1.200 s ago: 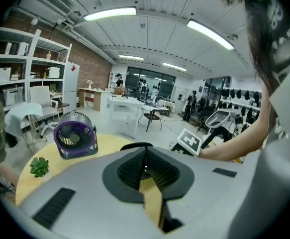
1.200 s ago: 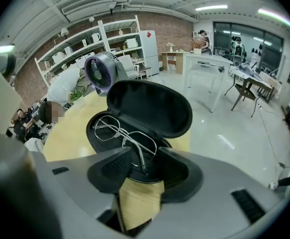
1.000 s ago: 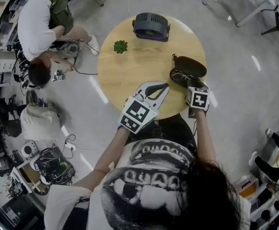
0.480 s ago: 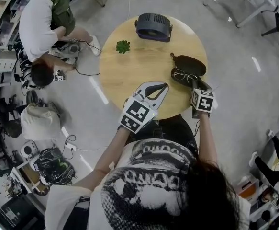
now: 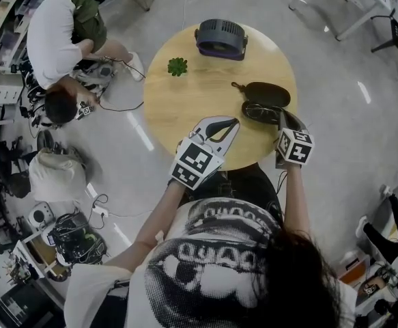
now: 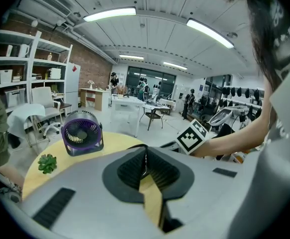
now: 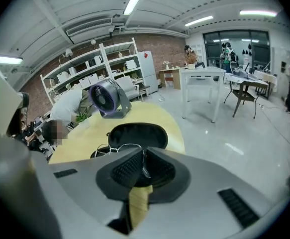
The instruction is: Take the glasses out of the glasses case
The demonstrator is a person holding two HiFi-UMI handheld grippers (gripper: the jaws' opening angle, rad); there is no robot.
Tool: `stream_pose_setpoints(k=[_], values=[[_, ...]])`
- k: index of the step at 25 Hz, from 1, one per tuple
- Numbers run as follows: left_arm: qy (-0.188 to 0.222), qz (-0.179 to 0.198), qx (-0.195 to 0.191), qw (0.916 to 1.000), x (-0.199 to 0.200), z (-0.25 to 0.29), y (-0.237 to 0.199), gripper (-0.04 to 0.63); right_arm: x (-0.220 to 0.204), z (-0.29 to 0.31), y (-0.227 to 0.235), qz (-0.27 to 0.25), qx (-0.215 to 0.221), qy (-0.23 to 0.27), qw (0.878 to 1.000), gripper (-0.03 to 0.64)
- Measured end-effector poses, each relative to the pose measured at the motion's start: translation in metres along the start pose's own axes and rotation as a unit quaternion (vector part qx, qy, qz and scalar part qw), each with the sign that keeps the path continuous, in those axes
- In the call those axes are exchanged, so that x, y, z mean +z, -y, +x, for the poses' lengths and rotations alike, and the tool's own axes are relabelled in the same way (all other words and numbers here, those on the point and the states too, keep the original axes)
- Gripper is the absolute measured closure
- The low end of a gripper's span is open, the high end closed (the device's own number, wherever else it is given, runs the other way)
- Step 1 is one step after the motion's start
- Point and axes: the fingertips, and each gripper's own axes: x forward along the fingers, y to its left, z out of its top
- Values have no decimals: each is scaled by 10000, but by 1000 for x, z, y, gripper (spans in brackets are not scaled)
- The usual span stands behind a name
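At centre right: closing right gripper [image 5: 280, 117] on the glasses [image 5: 259, 111] rim.
Lift gently from glasses case [image 5: 270, 94]; left gripper [image 5: 229, 123] pinched empty.

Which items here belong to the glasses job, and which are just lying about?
Job: open glasses case; glasses; right gripper, jaws closing with the glasses' wire frame between them.
Lying about: purple fan; small green plant; left gripper, shut, holding nothing; person crouching on the floor.
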Motion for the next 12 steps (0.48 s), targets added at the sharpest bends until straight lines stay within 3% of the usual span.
stream_pose_setpoints(k=[12], values=[[96, 75, -123, 9998, -2, -10, -1, 580, 46, -42, -34, -580, 158, 680, 9959, 597]])
